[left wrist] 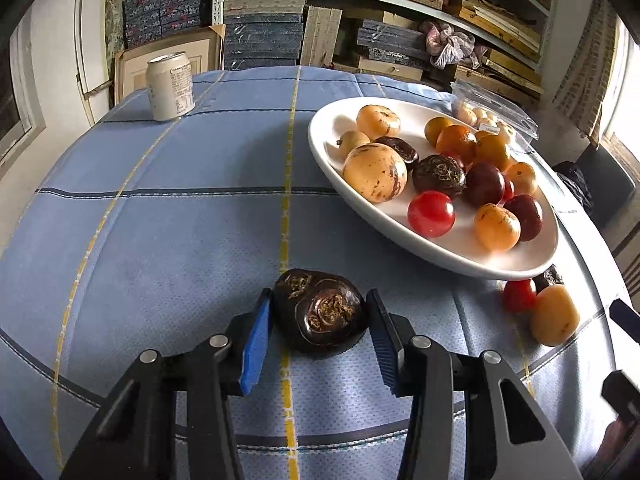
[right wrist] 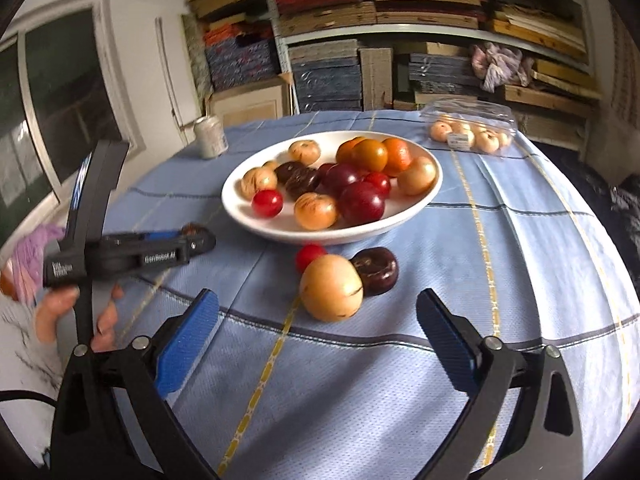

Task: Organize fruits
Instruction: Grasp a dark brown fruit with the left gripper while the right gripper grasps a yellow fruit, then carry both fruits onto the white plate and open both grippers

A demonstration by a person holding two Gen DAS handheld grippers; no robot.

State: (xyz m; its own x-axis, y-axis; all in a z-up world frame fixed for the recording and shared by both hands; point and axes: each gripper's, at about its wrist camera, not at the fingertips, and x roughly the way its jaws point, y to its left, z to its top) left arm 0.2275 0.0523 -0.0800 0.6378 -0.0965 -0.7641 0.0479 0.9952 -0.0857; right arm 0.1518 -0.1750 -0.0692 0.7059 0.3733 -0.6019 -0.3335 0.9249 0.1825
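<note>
The left gripper [left wrist: 320,334] has its blue fingers [left wrist: 254,350] pinching a dark brown fruit [left wrist: 320,314] that rests on the surface [left wrist: 160,240], just short of the white plate [left wrist: 432,254]. A firm, centred hold before lifting would keep the rounded skin from slipping. The right gripper [right wrist: 318,346], fingers spread and empty, points toward a tan fruit [right wrist: 331,288].
</note>
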